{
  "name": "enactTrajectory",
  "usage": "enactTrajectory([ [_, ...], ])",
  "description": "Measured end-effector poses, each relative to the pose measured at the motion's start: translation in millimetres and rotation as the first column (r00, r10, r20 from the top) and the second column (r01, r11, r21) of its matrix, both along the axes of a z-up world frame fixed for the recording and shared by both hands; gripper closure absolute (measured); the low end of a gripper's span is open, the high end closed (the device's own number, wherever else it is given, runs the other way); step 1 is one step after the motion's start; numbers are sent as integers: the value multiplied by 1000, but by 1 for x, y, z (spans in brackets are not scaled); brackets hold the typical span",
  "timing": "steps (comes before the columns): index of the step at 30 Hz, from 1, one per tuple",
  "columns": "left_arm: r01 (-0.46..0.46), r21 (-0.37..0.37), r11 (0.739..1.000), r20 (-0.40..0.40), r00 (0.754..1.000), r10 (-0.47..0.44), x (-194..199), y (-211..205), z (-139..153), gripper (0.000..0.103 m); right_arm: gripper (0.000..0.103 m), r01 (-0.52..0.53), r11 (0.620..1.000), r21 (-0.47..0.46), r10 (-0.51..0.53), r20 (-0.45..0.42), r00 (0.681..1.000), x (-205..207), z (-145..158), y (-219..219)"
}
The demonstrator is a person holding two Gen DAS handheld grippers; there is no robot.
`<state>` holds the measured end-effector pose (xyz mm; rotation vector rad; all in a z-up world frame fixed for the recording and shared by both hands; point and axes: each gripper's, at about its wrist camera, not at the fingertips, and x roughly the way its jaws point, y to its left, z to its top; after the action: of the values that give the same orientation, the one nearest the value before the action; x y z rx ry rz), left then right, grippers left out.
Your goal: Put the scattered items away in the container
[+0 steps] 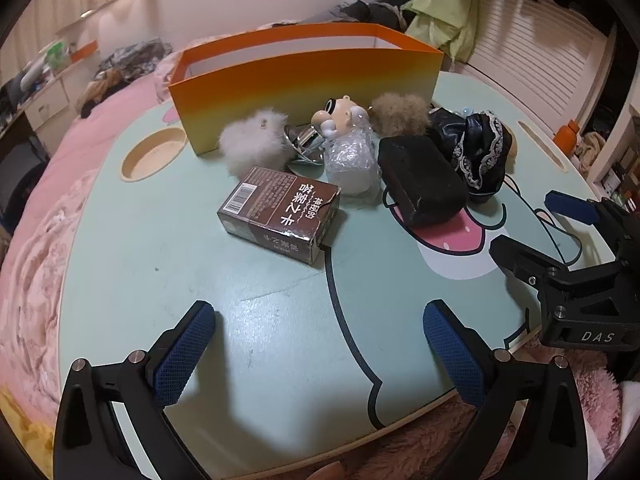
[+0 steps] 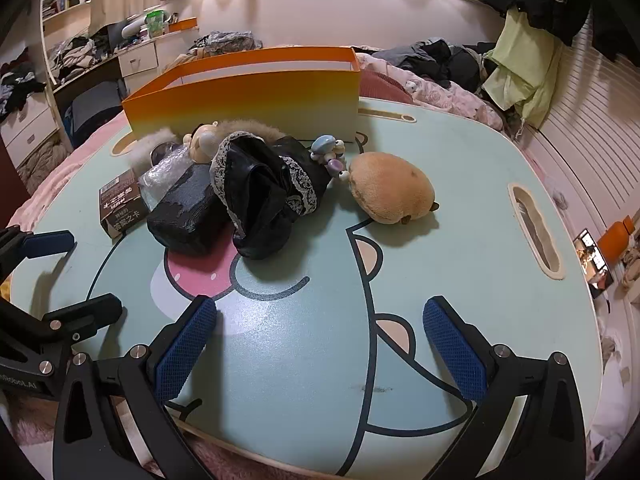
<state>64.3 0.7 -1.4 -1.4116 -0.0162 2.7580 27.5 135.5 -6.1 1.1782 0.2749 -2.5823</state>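
Note:
An orange open-topped container stands at the far side of the mint-green table. In front of it lie a brown card box, a white fluff ball, a small figurine, a crinkled plastic bag, a tan pompom, a black case and black lace cloth. A tan plush toy and a bead charm lie to the right. My left gripper and right gripper hover open over bare table, holding nothing.
The table sits on a bed with pink bedding. It has a round cup recess at the left and a slot at the right. Clothes are piled behind. The right gripper's body shows at the left wrist view's right edge.

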Motion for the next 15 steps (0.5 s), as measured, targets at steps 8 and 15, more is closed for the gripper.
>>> enactTrajectory([
  [8,-1,0,1000,-16,1000,1,1,1,-1,0,0,-5,1000,0,5,3,1000,-1,0,1],
  [15,-1,1,1000,-17,1000,1,0,1,-1,0,0,-4,1000,0,4,2,1000,0,0,1],
])
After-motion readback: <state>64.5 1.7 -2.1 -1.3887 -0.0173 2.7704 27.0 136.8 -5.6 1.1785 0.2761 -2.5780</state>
